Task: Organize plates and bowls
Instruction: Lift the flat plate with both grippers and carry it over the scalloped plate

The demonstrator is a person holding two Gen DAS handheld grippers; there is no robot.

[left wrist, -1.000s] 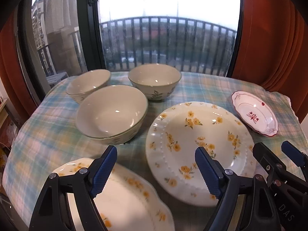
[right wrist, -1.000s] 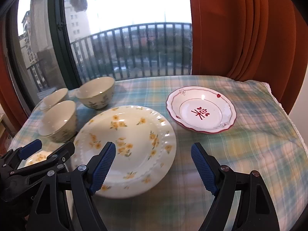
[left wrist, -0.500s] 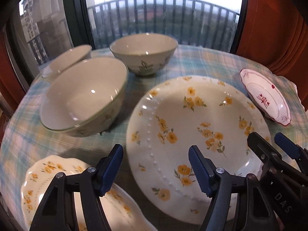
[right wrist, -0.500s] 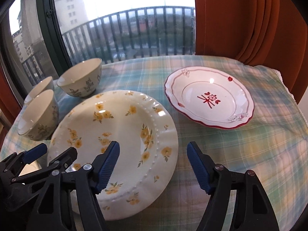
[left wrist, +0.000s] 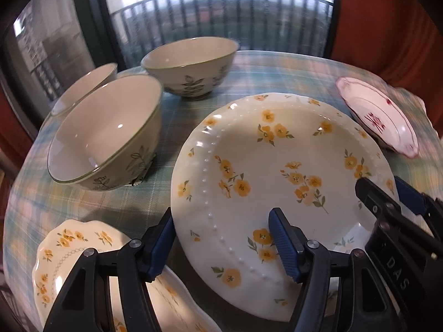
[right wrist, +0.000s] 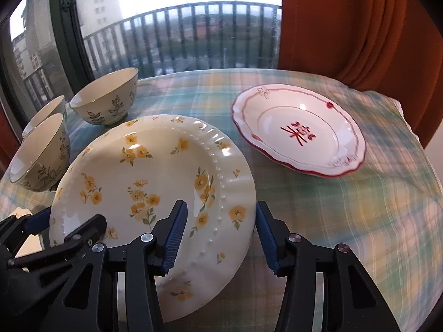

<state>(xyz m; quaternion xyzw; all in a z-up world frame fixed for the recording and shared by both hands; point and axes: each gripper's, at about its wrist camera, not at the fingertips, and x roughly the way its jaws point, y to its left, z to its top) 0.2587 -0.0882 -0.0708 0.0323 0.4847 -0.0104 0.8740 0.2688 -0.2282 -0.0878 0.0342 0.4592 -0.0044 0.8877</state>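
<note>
A large cream plate with yellow flowers (left wrist: 277, 166) (right wrist: 144, 171) lies in the middle of the checked tablecloth. My left gripper (left wrist: 223, 244) straddles its left rim, one finger outside the edge and one over the plate's face. Its jaws are closing, and no pad clearly presses. My right gripper (right wrist: 220, 235) straddles the right rim the same way, with its jaws closing too. Each gripper also shows in the other's view: the right gripper (left wrist: 387, 202) and the left gripper (right wrist: 55, 229).
Three leaf-patterned bowls (left wrist: 105, 132) (left wrist: 191, 58) (left wrist: 83, 85) stand to the left and behind. A red-trimmed white plate (right wrist: 299, 132) lies to the right. A small scalloped flowered plate (left wrist: 83, 249) sits under my left gripper. An orange curtain (right wrist: 360, 27) and a window back the table.
Both grippers have come down and forward onto the big flowered plate. Their jaws have narrowed and now straddle its rims on either side.
</note>
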